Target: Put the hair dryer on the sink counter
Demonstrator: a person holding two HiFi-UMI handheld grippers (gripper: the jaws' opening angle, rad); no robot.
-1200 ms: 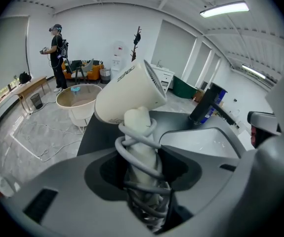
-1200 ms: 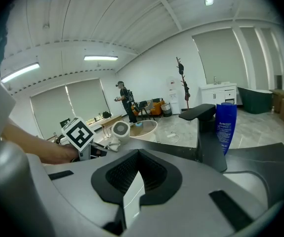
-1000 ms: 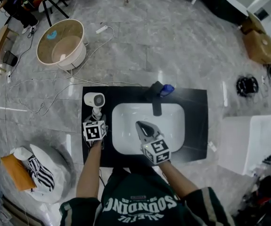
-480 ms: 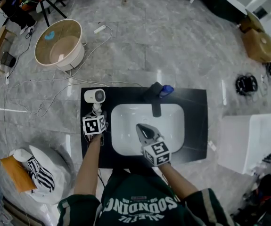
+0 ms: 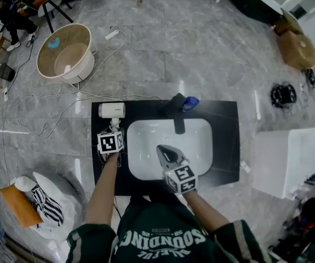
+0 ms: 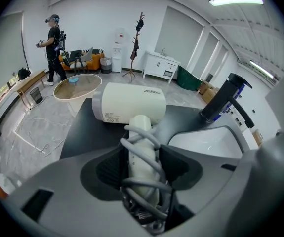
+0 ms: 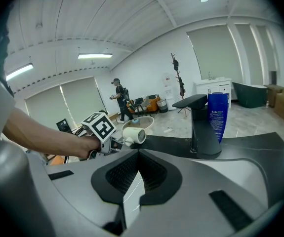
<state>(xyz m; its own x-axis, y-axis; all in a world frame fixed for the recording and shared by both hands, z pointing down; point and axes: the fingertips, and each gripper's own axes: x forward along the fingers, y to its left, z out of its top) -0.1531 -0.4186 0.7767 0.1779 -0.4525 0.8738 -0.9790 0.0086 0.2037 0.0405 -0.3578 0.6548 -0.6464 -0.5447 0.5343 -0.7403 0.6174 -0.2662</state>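
Now left tongs (image 6: 142,164) have just been opening around the hair dryer (image 6: 129,102), lowered onto the sink counter (image 5: 223,119); right tongs (image 7: 137,169) together.

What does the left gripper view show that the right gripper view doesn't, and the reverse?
Left gripper view only: the cord-wrapped handle of the hair dryer between the jaws of the left gripper, which have just been opening. Right gripper view only: the right gripper, jaws closed on nothing, and the left hand. Both: hair dryer, faucet, blue bottle, black counter.
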